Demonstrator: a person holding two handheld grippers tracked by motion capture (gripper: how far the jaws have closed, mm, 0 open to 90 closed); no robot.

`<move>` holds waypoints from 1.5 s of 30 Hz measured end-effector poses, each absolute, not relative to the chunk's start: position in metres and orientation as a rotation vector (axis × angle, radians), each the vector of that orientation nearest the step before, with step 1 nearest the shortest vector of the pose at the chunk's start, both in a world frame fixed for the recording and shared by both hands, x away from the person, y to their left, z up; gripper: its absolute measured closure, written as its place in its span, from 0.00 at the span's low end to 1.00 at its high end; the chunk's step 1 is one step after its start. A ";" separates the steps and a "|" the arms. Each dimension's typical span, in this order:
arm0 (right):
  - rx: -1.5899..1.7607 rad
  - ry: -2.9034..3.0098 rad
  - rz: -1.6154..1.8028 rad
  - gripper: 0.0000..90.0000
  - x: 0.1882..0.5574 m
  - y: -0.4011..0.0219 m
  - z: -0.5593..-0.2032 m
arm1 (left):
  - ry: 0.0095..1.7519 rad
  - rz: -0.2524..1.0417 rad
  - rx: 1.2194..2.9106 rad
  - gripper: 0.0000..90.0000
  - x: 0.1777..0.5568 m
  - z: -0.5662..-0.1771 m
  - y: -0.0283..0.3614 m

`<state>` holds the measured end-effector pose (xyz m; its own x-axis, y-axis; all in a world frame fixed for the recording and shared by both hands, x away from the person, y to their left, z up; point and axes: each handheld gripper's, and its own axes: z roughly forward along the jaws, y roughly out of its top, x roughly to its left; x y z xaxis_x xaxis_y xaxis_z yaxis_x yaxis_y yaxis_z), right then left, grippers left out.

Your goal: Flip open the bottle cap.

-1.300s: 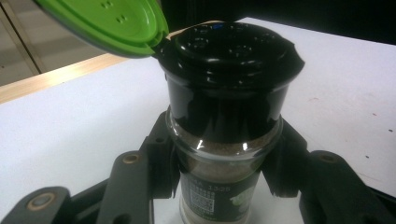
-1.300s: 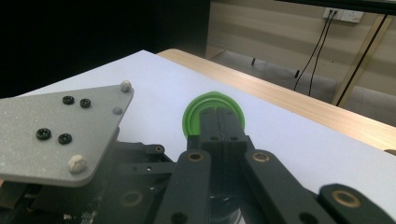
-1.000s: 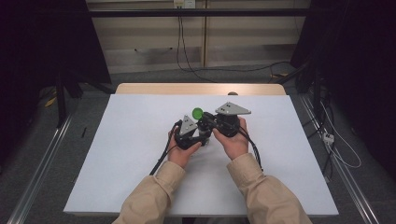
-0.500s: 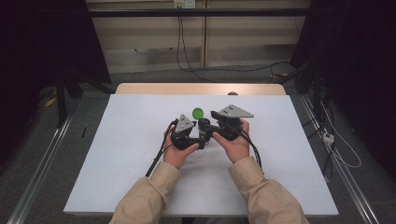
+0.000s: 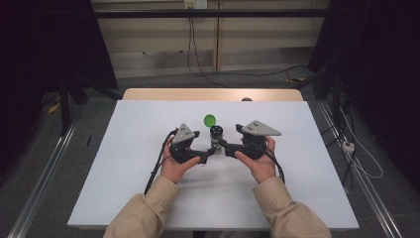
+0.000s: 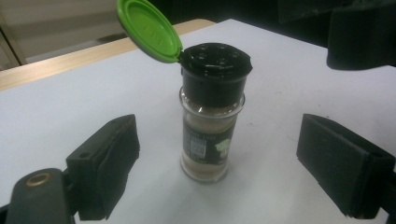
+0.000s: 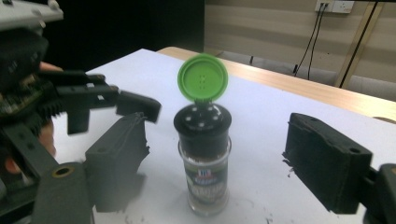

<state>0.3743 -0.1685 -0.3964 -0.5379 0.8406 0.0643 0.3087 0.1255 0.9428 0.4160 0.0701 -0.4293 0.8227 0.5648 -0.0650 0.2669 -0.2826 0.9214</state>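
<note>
Now the spice jar point(image 5: 216, 140) stands upright between both grippers, free; left gripper point(image 5: 207, 156) and right gripper point(image 5: 223, 147) have just opened wide, equally near, holding nothing.

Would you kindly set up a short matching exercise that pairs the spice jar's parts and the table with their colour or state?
Things:
1. flip lid
2. shaker cap
3. spice jar
4. table

Descriptions:
A. black, with small holes on top
B. clear glass, holding light brown powder
C. white, flat surface
D. green, swung open and standing up

Pairs: 1-D, 2-A, 3-B, 4-C
</note>
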 end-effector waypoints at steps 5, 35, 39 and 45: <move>1.109 1.914 1.409 0.18 0.366 -0.176 -0.400 | 0.627 0.324 1.887 0.12 0.411 -0.428 0.083; 1.137 1.918 1.373 0.15 0.330 -0.218 -0.426 | 0.678 0.291 1.902 0.11 0.392 -0.435 0.149; 1.146 1.904 1.376 0.15 0.326 -0.223 -0.428 | 0.687 0.298 1.906 0.11 0.389 -0.435 0.158; 1.154 1.900 1.364 0.15 0.320 -0.231 -0.432 | 0.693 0.296 1.894 0.11 0.384 -0.435 0.170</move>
